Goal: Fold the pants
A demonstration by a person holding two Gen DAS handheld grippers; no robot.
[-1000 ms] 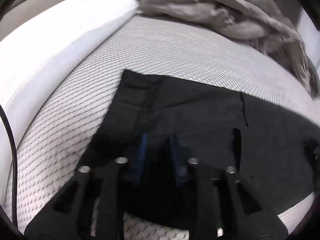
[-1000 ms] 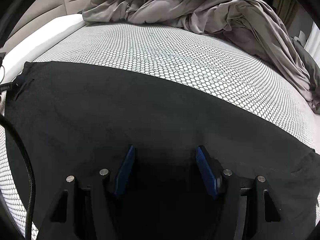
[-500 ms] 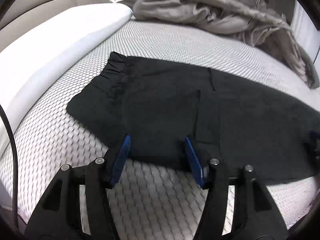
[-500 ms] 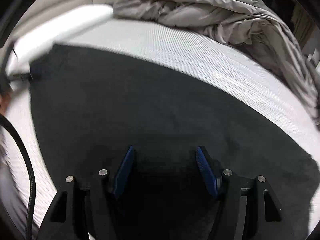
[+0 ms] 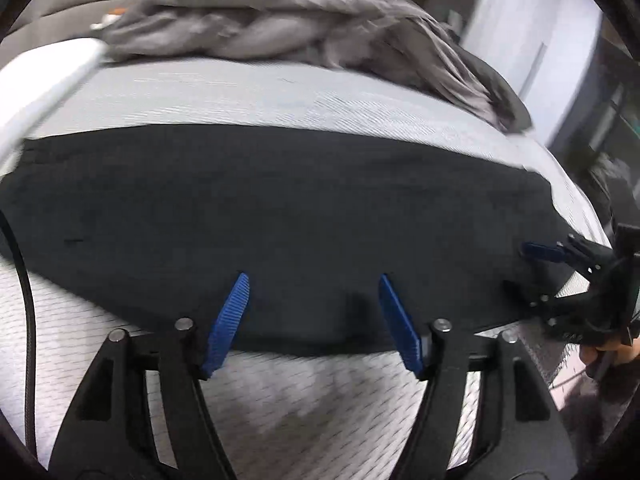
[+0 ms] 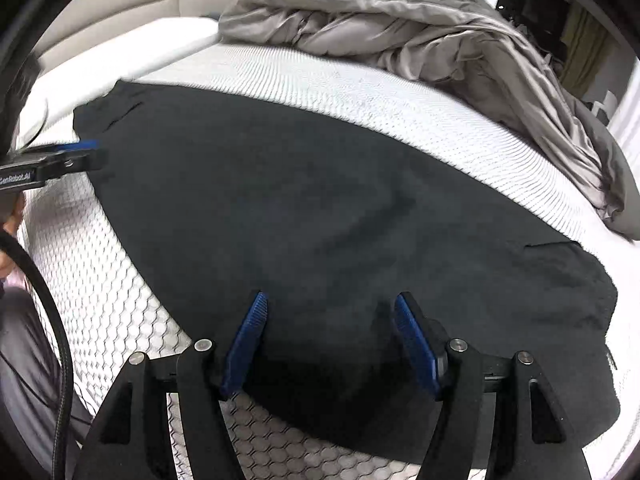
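The bed, a mattress under a white honeycomb-mesh cover [image 6: 120, 300], carries everything here. Across its far side lies a rumpled grey duvet [image 6: 420, 28], well apart from the work. Nearer, spread flat along the mattress, are the black soft-fabric pants [image 6: 320, 208]. They lie as one long dark band with a straight far edge, which reads as the two legs already laid one over the other lengthwise. That first fold looks done; the crosswise folds that would shorten the band to a compact stack are, by my judgement, still to come, and the cloth looks smooth enough to take them without more flattening.

No container is in view: no basket, drawer or box, so nothing can be said of where the folded pants will go.

The right gripper [image 6: 328, 344] hangs over the near edge of the pants with its blue-padded fingers [image 6: 246, 340] standing well apart and nothing pinched between them; the fabric only lies beneath. The left gripper [image 5: 314, 320] hovers at the near edge further along the band. Its jaws are opening, and its fingers [image 5: 226, 322] hold no cloth either. The left wrist view is blurred, so finer creases there cannot be told.
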